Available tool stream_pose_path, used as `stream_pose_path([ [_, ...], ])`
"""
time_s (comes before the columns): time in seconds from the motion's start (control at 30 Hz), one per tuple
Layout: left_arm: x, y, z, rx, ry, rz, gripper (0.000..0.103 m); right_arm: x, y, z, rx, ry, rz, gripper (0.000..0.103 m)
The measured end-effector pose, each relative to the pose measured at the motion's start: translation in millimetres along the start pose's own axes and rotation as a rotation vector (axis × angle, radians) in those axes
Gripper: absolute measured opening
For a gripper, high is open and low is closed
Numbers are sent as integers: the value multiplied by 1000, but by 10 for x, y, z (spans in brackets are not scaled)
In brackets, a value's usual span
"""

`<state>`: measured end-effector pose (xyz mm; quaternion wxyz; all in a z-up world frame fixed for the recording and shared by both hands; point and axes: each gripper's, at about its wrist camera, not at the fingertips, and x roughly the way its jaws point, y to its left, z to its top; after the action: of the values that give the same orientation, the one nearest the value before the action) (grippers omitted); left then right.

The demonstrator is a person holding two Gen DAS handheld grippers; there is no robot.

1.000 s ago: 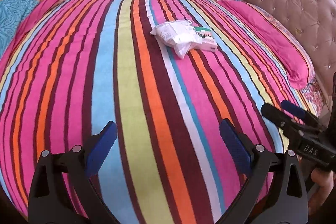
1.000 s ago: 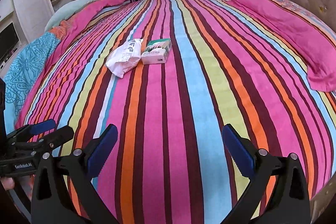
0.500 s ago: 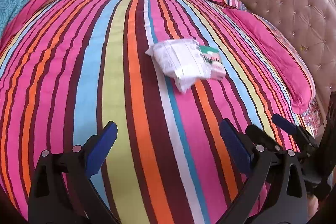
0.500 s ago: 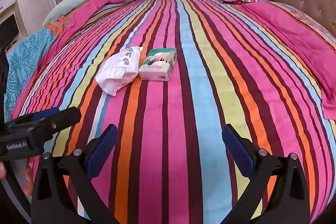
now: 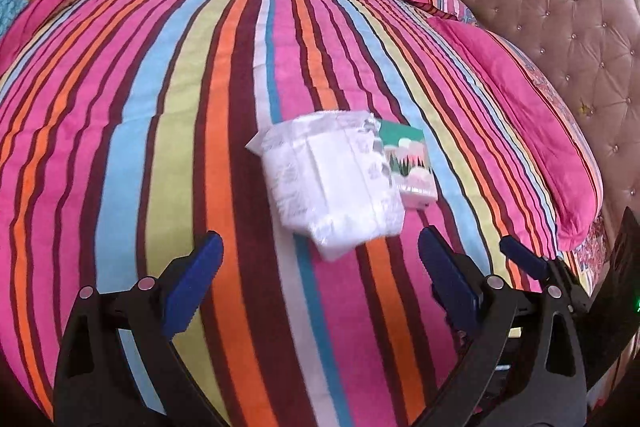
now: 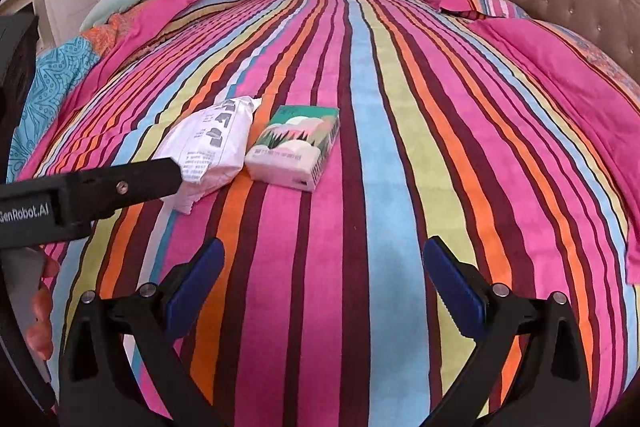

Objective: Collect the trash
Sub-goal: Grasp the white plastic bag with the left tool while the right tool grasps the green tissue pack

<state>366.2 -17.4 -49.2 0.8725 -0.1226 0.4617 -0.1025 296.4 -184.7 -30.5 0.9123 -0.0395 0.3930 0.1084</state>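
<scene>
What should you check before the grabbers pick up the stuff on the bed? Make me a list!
1. Left gripper fingers open wide: ok.
2. Right gripper fingers open wide: ok.
3. White bag sits ahead of the left gripper, between its fingers' line: ok.
4. Tissue pack lies flat on the bedspread, nothing on top: ok.
5. Bag and pack apart enough to grab one alone: not ok, they lie side by side, touching or nearly.
6. Bin for the trash in view: not ok, none visible.

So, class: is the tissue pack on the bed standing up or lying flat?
Lying flat. The tissue pack rests on its broad back on the bed, printed face up, beside the white bag.
</scene>
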Motion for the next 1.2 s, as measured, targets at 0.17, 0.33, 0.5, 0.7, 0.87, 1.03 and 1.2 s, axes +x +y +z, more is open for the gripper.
stream_pose_path([
  [0.17,101,-53,119,-10,16,-20,95,62,26,68,-16,-3,7,95],
  [0.33,239,-83,217,-13,30,15,95,154,69,143,-37,-1,12,95],
  [0.5,382,-12,298,-31,52,49,95,283,101,204,-47,8,17,95],
  [0.7,501,111,399,-50,61,89,95,414,128,300,-46,12,4,95],
  [0.87,558,152,470,-21,60,121,95,517,133,374,-41,24,-20,95],
  [1.03,613,184,537,0,59,139,95,619,126,452,-33,38,-46,95],
  [1.2,641,179,554,37,48,147,88,721,121,513,-25,61,-52,92],
])
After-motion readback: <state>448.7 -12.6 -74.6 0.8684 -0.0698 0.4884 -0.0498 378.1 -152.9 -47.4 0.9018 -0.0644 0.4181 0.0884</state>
